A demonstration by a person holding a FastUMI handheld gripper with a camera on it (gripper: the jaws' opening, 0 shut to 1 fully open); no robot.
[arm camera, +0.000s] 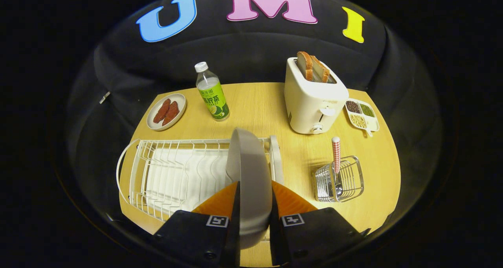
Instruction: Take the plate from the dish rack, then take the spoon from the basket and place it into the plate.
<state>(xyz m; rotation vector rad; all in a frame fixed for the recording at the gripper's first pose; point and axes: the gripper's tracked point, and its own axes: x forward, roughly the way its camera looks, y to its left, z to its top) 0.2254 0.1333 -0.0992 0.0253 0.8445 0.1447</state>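
Observation:
A grey plate (248, 169) stands on edge between my fingers, and my gripper (254, 189) is shut on it. The plate rises at the right end of the white wire dish rack (173, 173); whether it still rests in the rack's slots I cannot tell. To the right of my fingers stands a small wire basket (341, 180). In it a spoon (336, 162) with a red-and-white checked handle stands upright, bowl down.
Beyond the rack are a small plate with reddish meat slices (166, 111), a green-labelled bottle (212, 92), a white toaster with bread (313, 96) and a divided dish of beans (362, 114). The wooden table (259, 107) has bare room between rack and toaster.

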